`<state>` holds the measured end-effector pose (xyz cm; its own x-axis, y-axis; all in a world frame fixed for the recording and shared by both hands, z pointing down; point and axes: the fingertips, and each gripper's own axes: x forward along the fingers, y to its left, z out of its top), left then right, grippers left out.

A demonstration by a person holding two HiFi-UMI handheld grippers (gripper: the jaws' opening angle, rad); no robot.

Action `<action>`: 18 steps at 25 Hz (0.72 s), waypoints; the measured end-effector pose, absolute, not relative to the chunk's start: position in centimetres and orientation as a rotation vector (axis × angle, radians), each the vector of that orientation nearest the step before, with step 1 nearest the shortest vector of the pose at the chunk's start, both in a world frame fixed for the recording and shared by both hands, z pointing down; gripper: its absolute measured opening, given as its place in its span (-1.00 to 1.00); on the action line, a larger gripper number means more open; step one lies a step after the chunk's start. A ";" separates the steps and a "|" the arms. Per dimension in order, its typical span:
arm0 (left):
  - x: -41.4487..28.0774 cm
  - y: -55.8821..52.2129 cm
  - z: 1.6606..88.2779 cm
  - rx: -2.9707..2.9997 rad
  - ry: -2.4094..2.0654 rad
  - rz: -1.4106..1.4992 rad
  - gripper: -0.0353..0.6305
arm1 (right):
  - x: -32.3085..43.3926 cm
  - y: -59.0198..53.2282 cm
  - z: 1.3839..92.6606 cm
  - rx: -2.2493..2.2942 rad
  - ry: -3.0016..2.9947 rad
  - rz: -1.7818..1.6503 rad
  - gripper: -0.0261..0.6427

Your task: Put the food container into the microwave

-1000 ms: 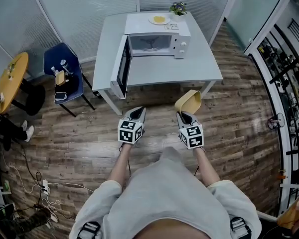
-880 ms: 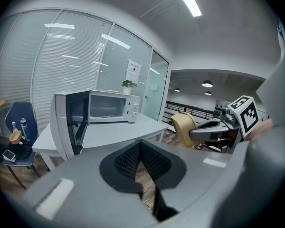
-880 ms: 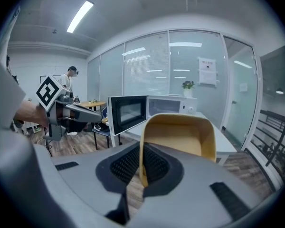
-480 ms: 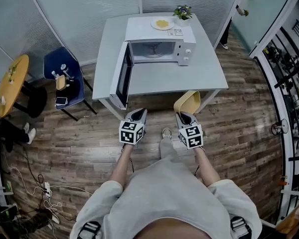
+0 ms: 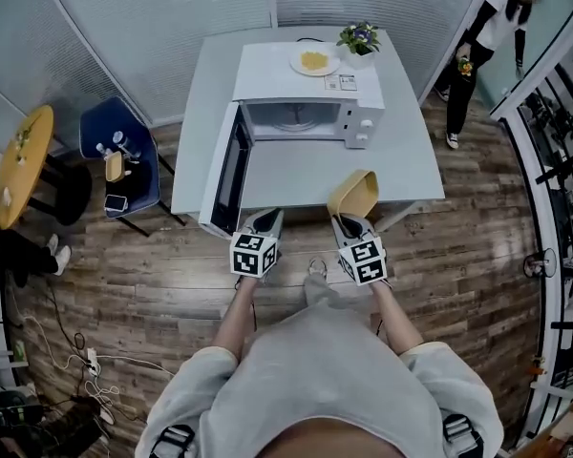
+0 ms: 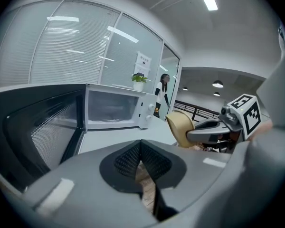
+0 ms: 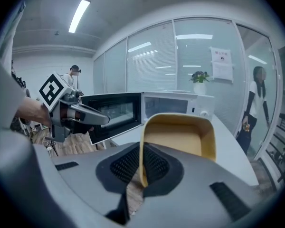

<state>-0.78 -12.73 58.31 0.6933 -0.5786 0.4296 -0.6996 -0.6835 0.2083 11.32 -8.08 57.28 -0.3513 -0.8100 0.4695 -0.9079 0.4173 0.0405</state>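
Both jaw pairs are together: left gripper (image 5: pixel 265 218) empty, right gripper (image 5: pixel 350 221) pinching the food container (image 5: pixel 355 193) by its rim. The container's lower wall is hidden behind those jaws.

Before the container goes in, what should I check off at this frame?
1. Right hand-held gripper clamps the food container by its rim: ok.
2. Microwave door open: ok.
3. Cavity free: ok, nothing seen inside.
4. Container level: not ok, tipped on its side.
5. Left hand-held gripper empty: ok, shut on nothing.
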 end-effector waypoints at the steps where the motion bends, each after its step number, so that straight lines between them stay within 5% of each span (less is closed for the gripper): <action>1: -0.5 -13.5 58.5 2.538 -1.005 0.477 -0.86 | 11.4 -9.0 57.4 1.449 -2.264 0.321 -0.86; 18: 2.6 -24.3 59.8 2.427 -1.103 0.516 -0.86 | 11.4 -19.1 59.6 1.183 -2.350 0.362 -0.86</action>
<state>2.60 -24.32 59.81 0.6156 -0.6152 0.4925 -0.7723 -0.5953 0.2217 11.44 -19.13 59.63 -0.5107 -0.6790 0.5274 -0.8063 0.5912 -0.0197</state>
